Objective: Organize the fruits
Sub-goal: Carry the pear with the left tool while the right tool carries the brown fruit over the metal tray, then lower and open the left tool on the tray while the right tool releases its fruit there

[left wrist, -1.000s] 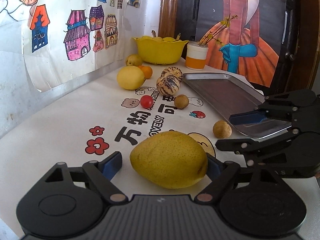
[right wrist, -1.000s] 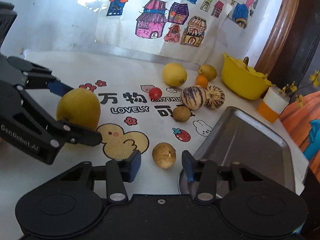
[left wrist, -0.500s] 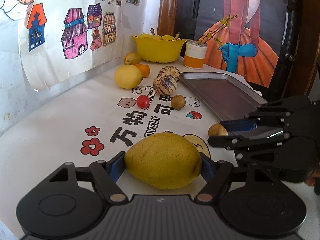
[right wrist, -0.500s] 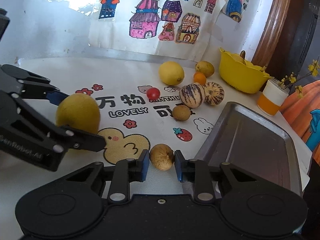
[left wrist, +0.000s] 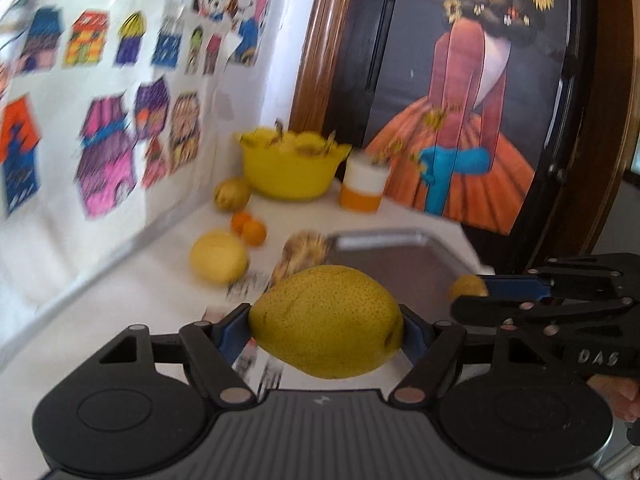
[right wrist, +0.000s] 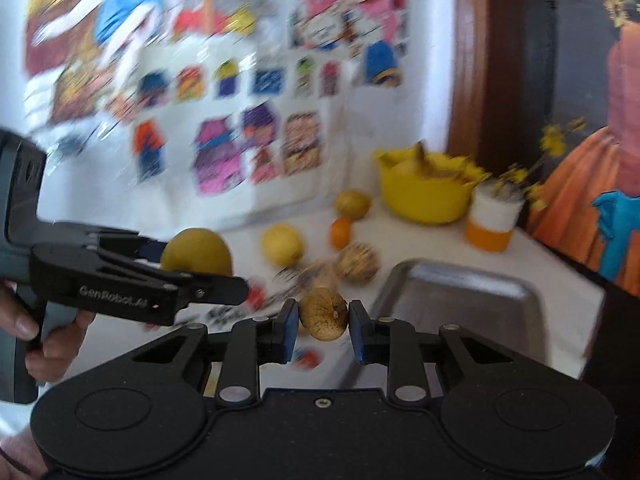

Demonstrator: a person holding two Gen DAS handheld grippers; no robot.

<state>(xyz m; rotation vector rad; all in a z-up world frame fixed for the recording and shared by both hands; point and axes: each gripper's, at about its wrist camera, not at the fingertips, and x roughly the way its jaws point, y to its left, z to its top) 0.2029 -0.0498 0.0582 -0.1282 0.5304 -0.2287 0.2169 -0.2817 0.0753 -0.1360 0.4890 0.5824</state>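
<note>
My left gripper (left wrist: 326, 330) is shut on a large yellow-green pear (left wrist: 326, 322) and holds it above the table, near the steel tray (left wrist: 404, 260). My right gripper (right wrist: 323, 326) is shut on a small brown round fruit (right wrist: 323, 314), also lifted, left of the tray (right wrist: 460, 304). In the right wrist view the left gripper (right wrist: 192, 276) with the pear (right wrist: 196, 252) is at the left. In the left wrist view the right gripper (left wrist: 476, 292) with the small fruit (left wrist: 466, 286) is at the right. Both views are blurred.
On the white table lie a yellow round fruit (left wrist: 218, 256), small oranges (left wrist: 250, 228), striped melons (right wrist: 356, 262) and another pear (left wrist: 232, 198). A yellow bowl (left wrist: 290, 172) and an orange-white cup (left wrist: 364, 186) stand at the back. Posters cover the wall on the left.
Both grippers closed on their fruits and lifted them off the table. Both views have tilted up and moved towards the tray.
</note>
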